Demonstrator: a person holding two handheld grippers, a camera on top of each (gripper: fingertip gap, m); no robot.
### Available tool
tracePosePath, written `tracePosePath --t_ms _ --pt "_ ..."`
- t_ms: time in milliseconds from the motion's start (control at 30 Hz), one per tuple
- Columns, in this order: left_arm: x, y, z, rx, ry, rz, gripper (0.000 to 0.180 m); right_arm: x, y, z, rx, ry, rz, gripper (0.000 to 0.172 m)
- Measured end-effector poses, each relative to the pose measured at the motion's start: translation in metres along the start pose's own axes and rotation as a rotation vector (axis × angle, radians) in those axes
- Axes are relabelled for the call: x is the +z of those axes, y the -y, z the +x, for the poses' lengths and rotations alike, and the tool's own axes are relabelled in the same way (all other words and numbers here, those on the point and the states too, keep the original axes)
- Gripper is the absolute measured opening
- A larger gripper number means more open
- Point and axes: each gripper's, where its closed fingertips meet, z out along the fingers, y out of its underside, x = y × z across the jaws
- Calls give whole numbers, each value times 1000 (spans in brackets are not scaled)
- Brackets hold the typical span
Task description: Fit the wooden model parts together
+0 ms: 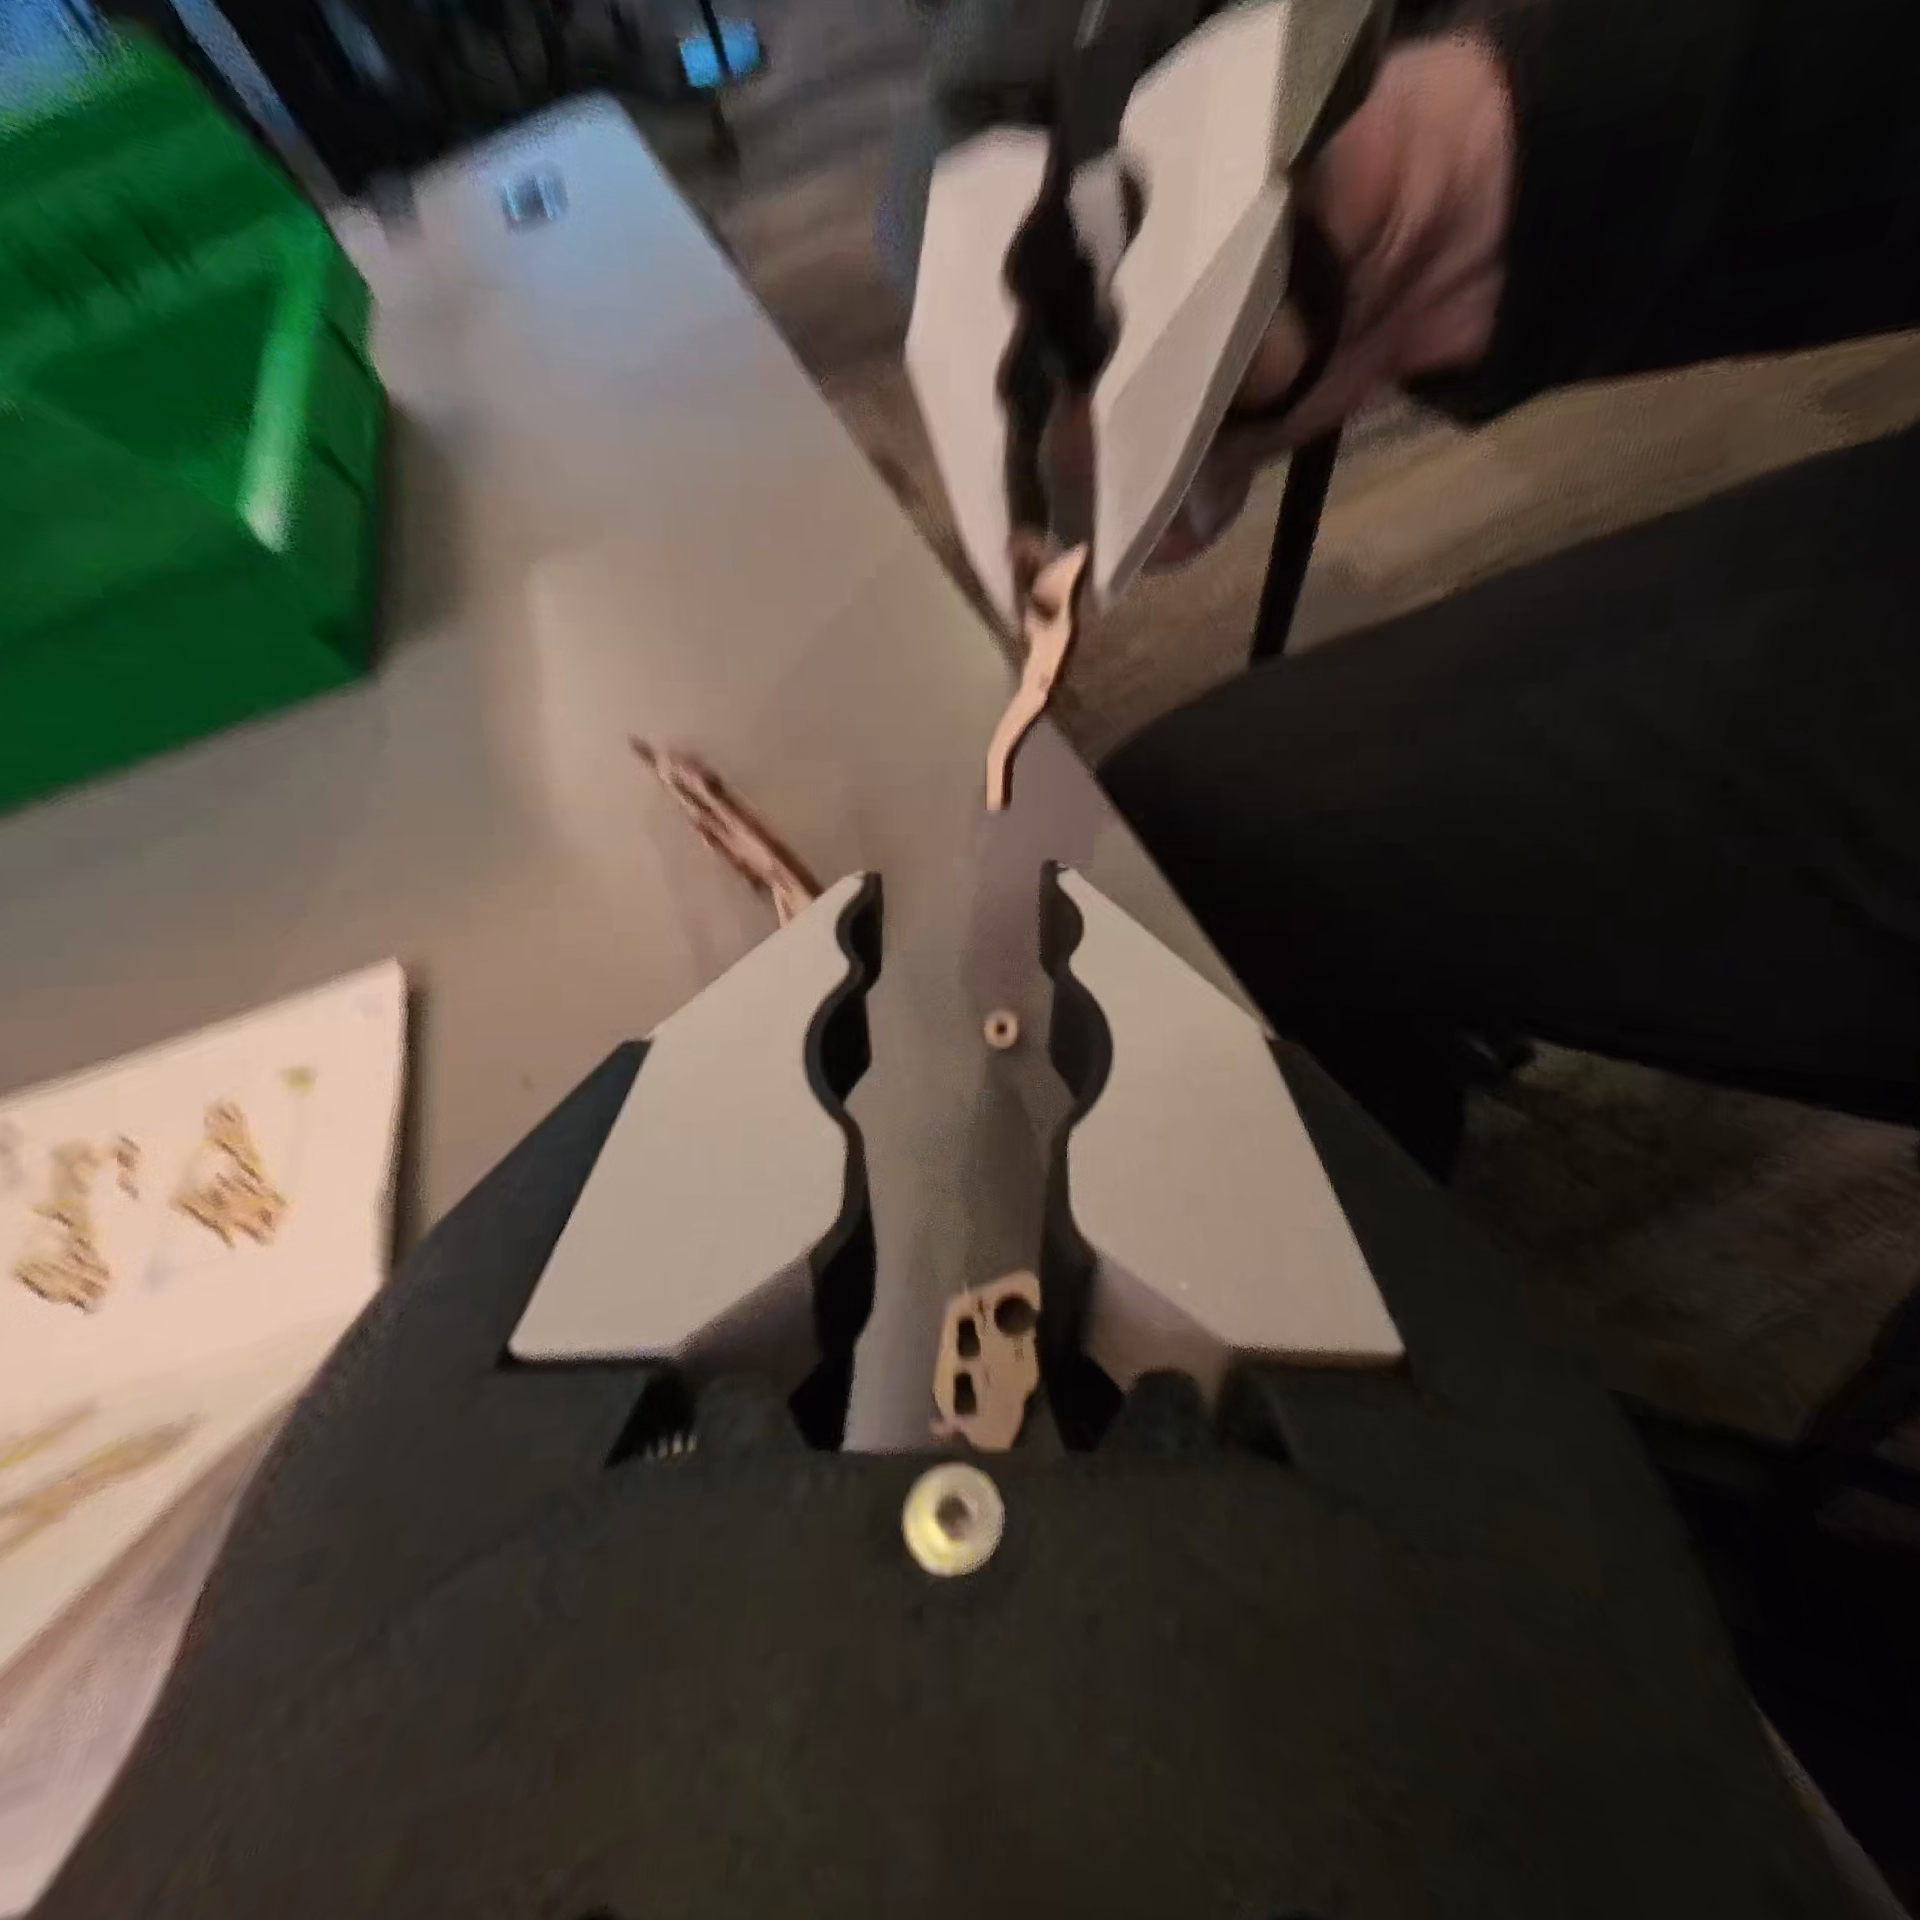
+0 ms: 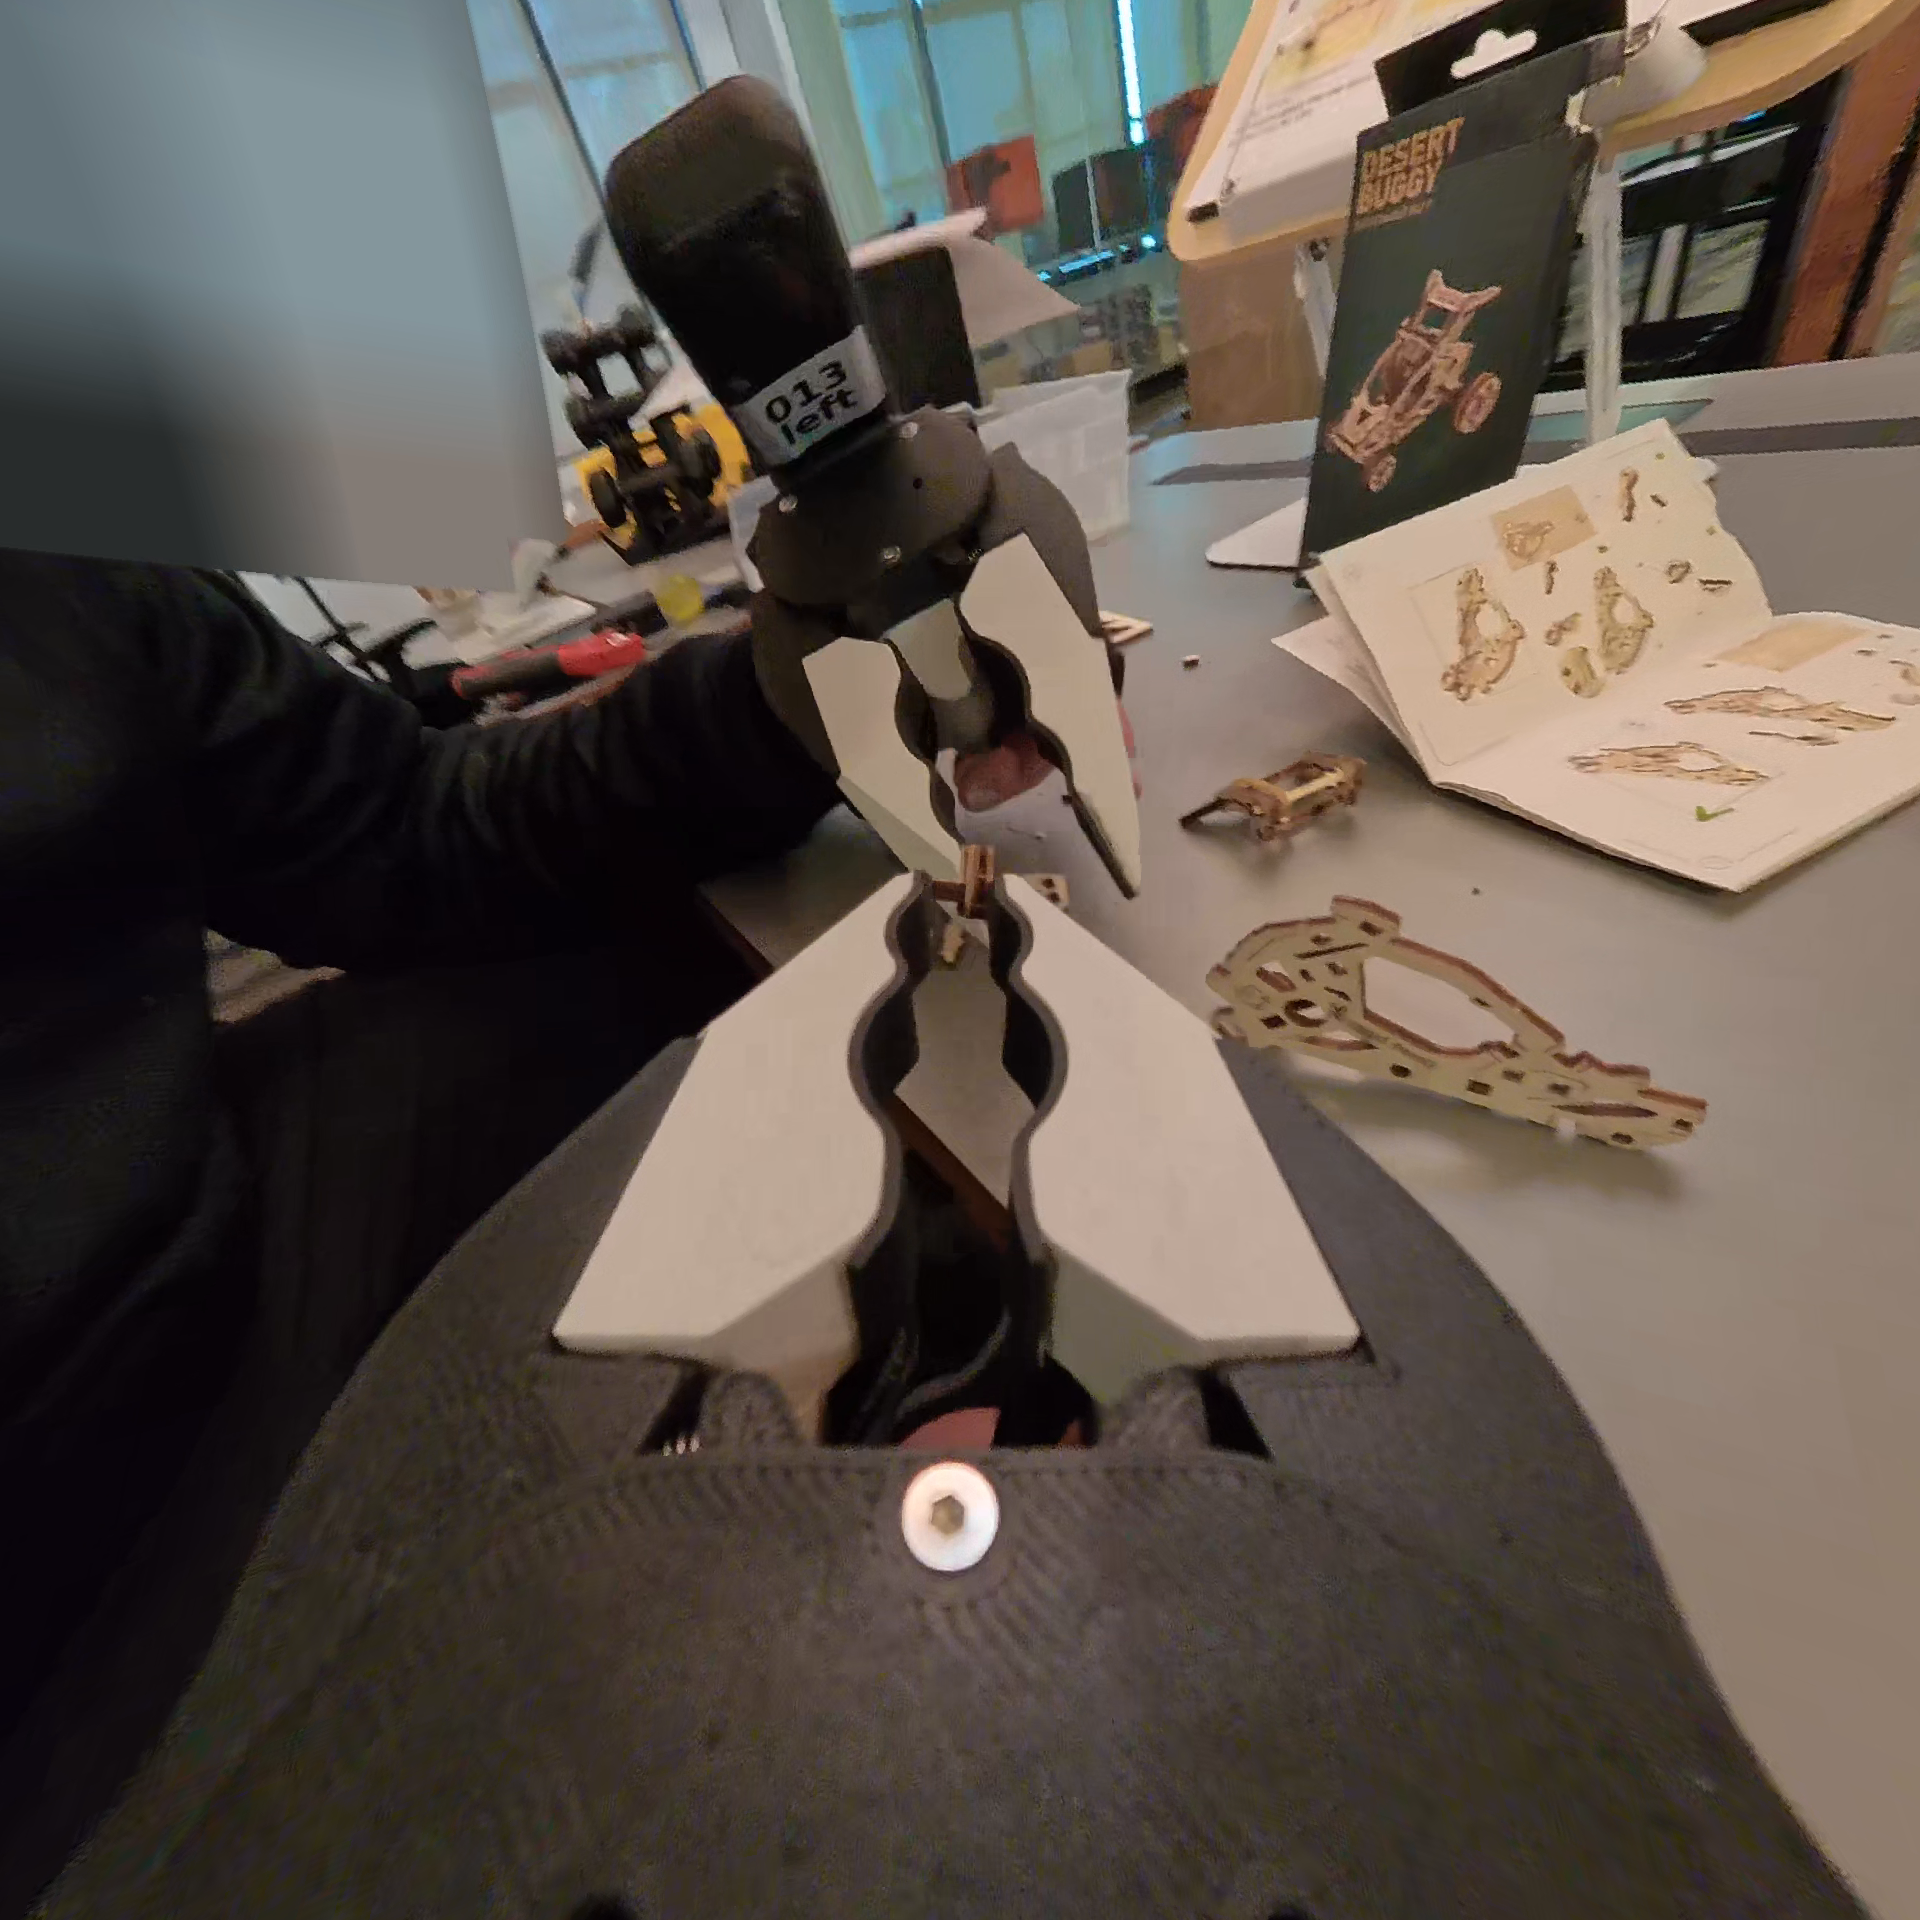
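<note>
The right gripper [image 2: 961, 904] points forward over the near edge of the grey counter [image 2: 1558, 1299], its fingertips clenched on a small wooden piece [image 2: 974, 878] that sticks up between them. In the left wrist view the same piece shows as a thin, curved strip of wood [image 1: 1034, 675] hanging from those tips, held by a hand [image 1: 1403, 218] in a dark sleeve.

The left gripper [image 2: 1039, 842] comes down from above, tilted, tips near that piece. Its fingers stand apart and released, with nothing pressed between them; a fingertip of the hand that holds it shows through the gap.

A large flat wooden frame [image 2: 1444, 1029] lies on the counter to the right, well apart from both grippers. A small built-up wooden assembly [image 2: 1283, 795] sits farther back, near an open instruction booklet [image 2: 1621, 675]. A dark box [image 2: 1444, 332] stands upright behind.

The left wrist view is smeared by motion: a green bin [image 1: 177, 416] and the booklet are blurred, and a brownish wooden part [image 1: 727, 821] beside the left finger is hard to make out.
</note>
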Motion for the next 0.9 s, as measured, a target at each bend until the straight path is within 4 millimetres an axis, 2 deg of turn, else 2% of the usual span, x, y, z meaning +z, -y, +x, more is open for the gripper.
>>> tracePosePath --t_ms 33,100,267,333,433,533,900 --pt "-2 10 2 36 9 39 27 0 2 -2 27 24 14 8" --pt "-2 22 3 88 42 78 24 1 6 -4 84 73 45 8" --pt "-3 34 12 170 52 105 3 -1 13 -6 202 147 96 8" --pt "-3 36 8 174 77 118 3 -1 17 -4 231 146 116 8" --pt "-10 46 3 131 98 178 3 -3 26 1 290 132 169 20" --pt "-14 53 1 77 82 237 2 -6 31 2 314 127 221 10" --pt "-15 56 0 74 87 255 2 -3 40 -4 335 140 280 1"
